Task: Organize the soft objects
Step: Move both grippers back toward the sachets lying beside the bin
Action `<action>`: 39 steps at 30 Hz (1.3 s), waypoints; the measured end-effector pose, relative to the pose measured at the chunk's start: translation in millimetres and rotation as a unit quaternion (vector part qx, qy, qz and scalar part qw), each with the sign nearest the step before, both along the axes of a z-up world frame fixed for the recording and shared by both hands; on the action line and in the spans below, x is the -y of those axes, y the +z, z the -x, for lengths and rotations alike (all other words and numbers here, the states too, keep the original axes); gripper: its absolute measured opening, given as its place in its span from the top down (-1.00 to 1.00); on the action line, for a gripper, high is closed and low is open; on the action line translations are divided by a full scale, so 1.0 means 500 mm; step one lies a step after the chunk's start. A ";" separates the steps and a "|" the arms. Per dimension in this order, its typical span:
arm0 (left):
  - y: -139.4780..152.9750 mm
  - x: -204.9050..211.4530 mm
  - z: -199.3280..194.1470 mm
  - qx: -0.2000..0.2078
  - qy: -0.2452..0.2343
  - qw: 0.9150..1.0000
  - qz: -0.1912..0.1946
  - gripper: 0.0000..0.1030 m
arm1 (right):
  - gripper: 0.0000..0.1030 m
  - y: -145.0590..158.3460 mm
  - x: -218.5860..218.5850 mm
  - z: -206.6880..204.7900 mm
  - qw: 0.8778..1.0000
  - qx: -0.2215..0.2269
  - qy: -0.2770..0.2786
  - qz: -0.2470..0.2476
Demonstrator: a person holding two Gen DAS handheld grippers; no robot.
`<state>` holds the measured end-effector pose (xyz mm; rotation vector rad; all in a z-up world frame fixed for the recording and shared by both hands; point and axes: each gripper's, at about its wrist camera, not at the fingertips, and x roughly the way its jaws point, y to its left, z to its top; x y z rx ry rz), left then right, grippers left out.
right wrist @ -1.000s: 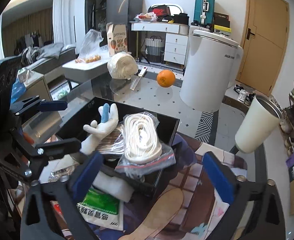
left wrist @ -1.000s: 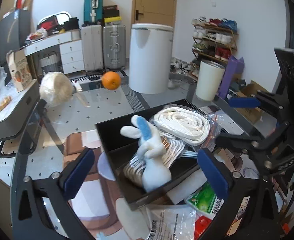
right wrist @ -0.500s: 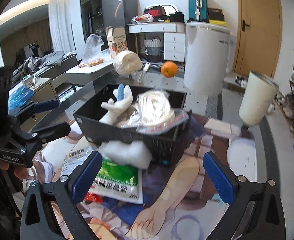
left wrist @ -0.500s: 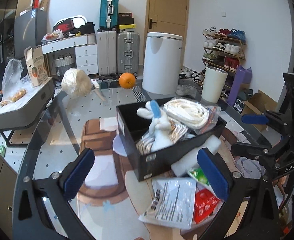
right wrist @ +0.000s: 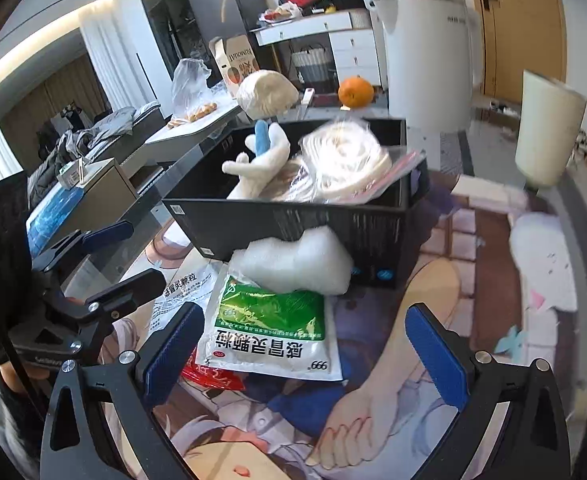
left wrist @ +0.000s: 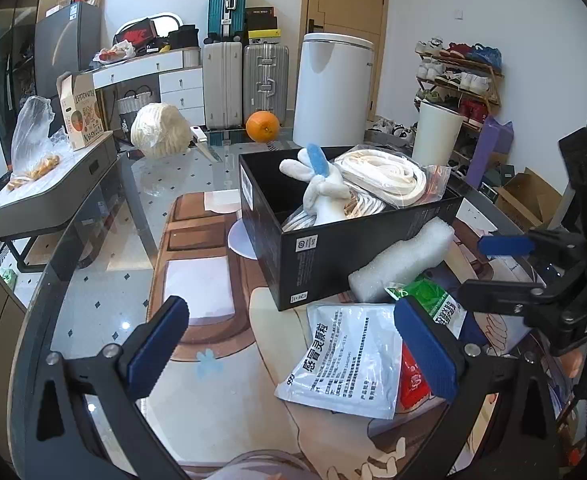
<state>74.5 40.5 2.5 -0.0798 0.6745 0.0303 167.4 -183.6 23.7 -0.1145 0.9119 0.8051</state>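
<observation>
Glass table (left wrist: 105, 304) holds black box (left wrist: 333, 268) (plush toy (left wrist: 325, 192) inside), both grippers gaping empty

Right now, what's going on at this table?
A person holds both grippers open and empty over the table. The black box already holds a plush toy and bagged white cord. A white foam piece and green medicine packet still lie outside, nearest the right gripper.

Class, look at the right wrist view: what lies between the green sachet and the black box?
A white foam block lies there, resting on the green sachet and against the black box wall.
</observation>
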 end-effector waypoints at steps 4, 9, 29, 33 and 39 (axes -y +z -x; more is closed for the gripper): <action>-0.001 -0.005 0.009 0.004 0.002 1.000 0.001 -1.00 | -0.98 -0.007 -0.013 0.006 1.000 -0.012 0.014 -0.006; -0.010 -0.015 0.015 0.001 0.009 1.000 0.010 -1.00 | -0.98 -0.019 -0.035 0.013 0.999 -0.026 0.027 -0.003; -0.001 0.008 0.006 -0.014 -0.041 0.999 0.003 -1.00 | -0.98 -0.049 -0.016 -0.017 0.999 -0.041 -0.013 0.031; -0.005 0.024 0.002 -0.023 -0.055 0.998 -0.013 -1.00 | -0.98 -0.049 -0.007 -0.018 0.998 -0.033 -0.017 0.047; -0.016 0.028 -0.008 -0.036 -0.052 0.998 -0.018 -1.00 | -0.99 -0.054 0.009 -0.020 0.996 -0.006 -0.024 0.089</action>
